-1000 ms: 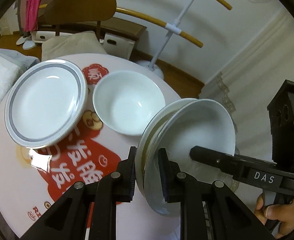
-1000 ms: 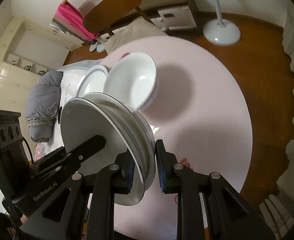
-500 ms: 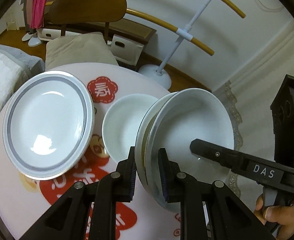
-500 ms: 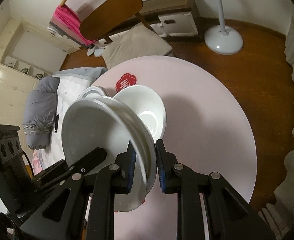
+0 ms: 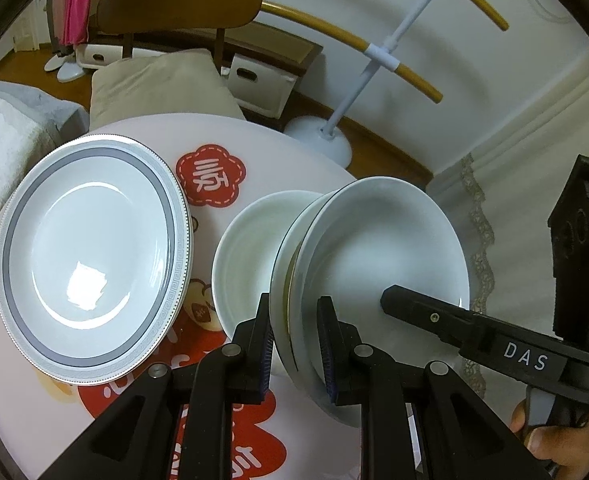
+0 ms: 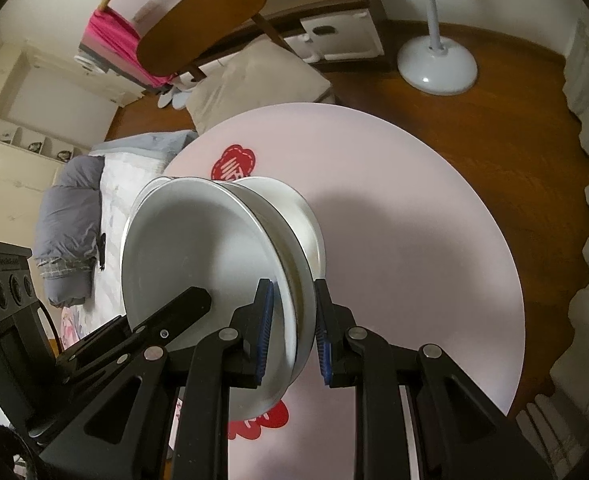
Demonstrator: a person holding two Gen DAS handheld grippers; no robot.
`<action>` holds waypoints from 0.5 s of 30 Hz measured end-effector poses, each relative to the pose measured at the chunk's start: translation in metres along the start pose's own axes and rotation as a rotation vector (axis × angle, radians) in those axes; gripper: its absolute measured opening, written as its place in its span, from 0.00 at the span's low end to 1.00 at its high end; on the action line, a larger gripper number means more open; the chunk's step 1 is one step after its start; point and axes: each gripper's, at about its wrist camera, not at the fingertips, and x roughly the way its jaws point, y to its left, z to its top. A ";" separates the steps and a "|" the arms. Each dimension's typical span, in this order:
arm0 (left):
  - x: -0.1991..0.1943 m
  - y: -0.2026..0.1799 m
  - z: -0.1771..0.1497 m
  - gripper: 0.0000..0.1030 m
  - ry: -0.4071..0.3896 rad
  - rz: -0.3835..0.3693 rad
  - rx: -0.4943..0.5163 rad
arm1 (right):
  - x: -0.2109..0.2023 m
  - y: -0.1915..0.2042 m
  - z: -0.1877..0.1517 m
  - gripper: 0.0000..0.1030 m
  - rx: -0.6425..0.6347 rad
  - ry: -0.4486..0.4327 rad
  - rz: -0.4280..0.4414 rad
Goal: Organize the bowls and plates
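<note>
Left gripper [image 5: 294, 340] and right gripper [image 6: 290, 330] each pinch opposite rims of the plate stack [image 5: 374, 264], jaws clamped, sharing its weight above the bowl [image 5: 246, 256] on the tabletop [image 6: 414, 240].

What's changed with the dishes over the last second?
Both hand-held grippers, left and right, have lifted the plate stack higher above the table, now overlapping the bowl in view. Both stay clamped; the grey-rimmed plate and bowl haven't moved.
</note>
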 end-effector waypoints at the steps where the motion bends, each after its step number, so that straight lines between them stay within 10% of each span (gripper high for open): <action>1: 0.002 0.000 0.000 0.16 0.003 0.003 0.000 | 0.001 0.000 0.000 0.19 0.000 0.000 -0.007; 15: 0.027 0.004 0.005 0.16 0.045 -0.012 -0.003 | 0.005 0.007 0.005 0.21 -0.011 -0.032 -0.130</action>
